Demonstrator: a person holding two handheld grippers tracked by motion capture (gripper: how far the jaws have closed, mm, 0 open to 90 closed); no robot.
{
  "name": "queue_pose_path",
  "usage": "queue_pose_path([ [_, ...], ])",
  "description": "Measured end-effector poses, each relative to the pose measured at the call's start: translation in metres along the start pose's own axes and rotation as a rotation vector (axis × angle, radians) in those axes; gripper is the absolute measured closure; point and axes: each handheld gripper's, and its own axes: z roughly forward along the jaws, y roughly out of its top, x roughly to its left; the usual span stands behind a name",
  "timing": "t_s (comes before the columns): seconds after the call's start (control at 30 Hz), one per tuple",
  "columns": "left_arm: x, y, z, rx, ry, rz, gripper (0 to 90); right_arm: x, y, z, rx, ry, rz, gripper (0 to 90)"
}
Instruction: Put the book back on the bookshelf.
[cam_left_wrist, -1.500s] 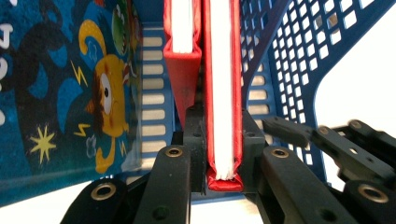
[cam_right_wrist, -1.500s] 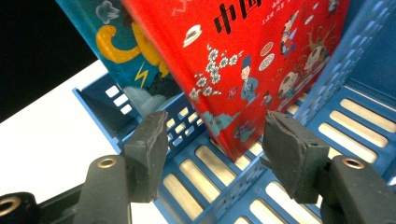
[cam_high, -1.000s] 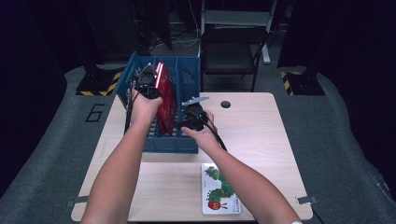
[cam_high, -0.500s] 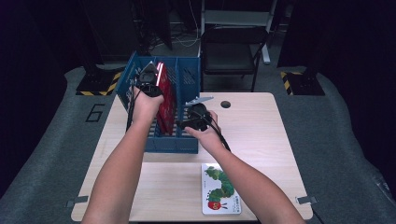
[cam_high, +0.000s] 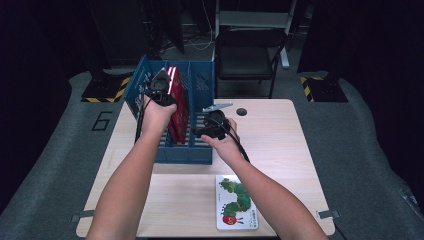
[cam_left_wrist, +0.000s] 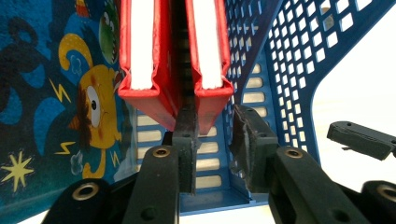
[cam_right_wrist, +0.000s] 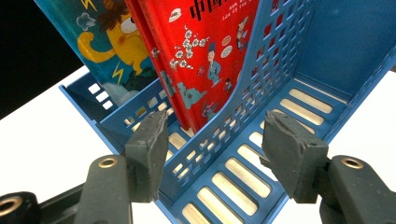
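A blue file rack (cam_high: 200, 150) stands on the left half of the table. In its middle compartment two red books stand side by side (cam_high: 179, 112). My left gripper (cam_high: 164, 96) reaches down from above, shut on the right red book (cam_left_wrist: 208, 46); its left jaw sits between that book and the other red book (cam_left_wrist: 140, 46). A blue cartoon book (cam_left_wrist: 56, 93) stands further left. My right gripper (cam_right_wrist: 215, 154) is open at the rack's right side (cam_high: 201, 132), its jaws either side of a perforated divider wall (cam_right_wrist: 233, 116) without touching it.
A caterpillar picture book (cam_high: 236, 202) lies flat near the table's front edge. The rack's right compartment (cam_right_wrist: 280, 121) holds nothing. A round hole (cam_high: 241, 111) marks the table top behind my right hand. A black chair (cam_high: 247, 60) stands beyond the table.
Almost nothing: both hands stay at the rack, the left one with the red book shifting only slightly.
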Motion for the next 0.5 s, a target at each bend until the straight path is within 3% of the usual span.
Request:
queue_pose_path([
  [0.5,0.001,-0.007,-0.022,-0.049,-0.054,0.013,57.9,0.005,0.0,-0.01,-0.008,-0.011,-0.009,40.3],
])
